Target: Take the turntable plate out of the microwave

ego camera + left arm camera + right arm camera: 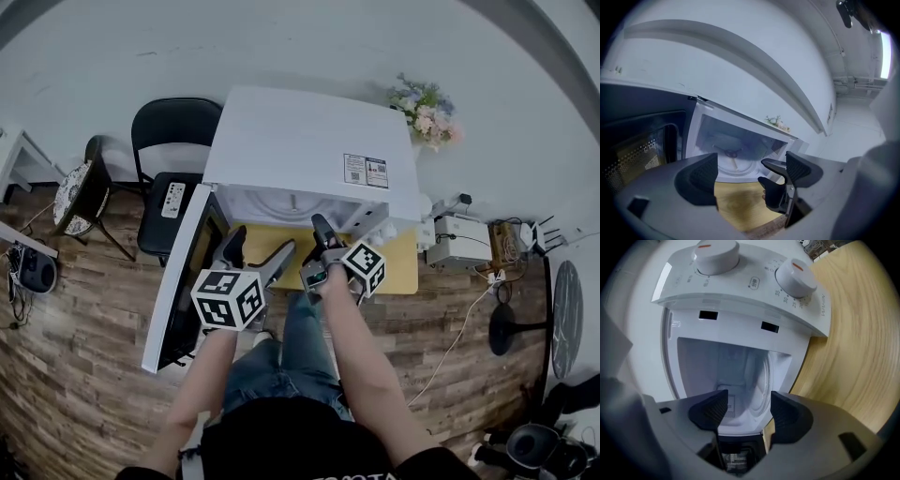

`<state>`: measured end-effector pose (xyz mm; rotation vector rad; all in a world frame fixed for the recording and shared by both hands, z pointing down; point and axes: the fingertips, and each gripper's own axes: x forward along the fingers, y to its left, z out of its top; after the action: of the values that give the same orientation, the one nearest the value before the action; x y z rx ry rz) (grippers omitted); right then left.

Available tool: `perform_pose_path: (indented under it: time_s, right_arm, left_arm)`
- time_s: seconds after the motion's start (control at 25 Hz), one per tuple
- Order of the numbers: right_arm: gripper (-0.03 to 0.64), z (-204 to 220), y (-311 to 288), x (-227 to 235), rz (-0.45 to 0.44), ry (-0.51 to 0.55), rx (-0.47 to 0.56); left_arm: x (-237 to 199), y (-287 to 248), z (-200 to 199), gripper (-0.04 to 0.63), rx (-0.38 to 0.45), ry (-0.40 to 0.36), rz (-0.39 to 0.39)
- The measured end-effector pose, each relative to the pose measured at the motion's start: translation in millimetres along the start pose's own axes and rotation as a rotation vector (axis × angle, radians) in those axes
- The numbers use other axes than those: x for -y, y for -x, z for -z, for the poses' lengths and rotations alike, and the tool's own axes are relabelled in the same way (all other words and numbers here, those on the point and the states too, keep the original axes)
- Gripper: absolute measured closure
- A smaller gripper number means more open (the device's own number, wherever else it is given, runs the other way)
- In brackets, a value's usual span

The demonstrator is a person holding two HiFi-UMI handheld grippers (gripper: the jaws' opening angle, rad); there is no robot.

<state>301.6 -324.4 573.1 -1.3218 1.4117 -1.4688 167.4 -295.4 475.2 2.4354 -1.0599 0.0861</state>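
1. Microwave door [178, 281]: swung open at the left, so this step looks done.
2. Left gripper [749, 173]: jaws apart with nothing between them, held before the open cavity.
3. Turntable plate [733, 159]: lies on the cavity floor inside the microwave [300, 141], untouched by either gripper.
4. Right gripper [744, 411]: jaws apart and empty, aimed into the cavity mouth.
5. Outstanding, by judgement: reaching in, gripping the plate and lifting it out, which is most of the task.
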Motion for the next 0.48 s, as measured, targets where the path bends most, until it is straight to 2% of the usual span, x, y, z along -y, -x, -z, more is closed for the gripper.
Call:
perform_pose_path:
  time_s: [0.24,0.32,0.48]
  right_arm:
    - [0.322,-4,-24,8,0.003,-0.016,-0.007]
    - [0.324,-4,-31,12,0.020,-0.012,-0.013]
    - [0.345,-5,-41,17,0.062,0.011,-0.016]
  left_arm:
    - [-5,-9,2,0.145,-0.021,-0.030,-0.029]
    - [-6,-12,2,0.172,-0.029,-0.047,-0.039]
    - [-7,-16,-1,0.178,-0.028,-0.064,-0.042]
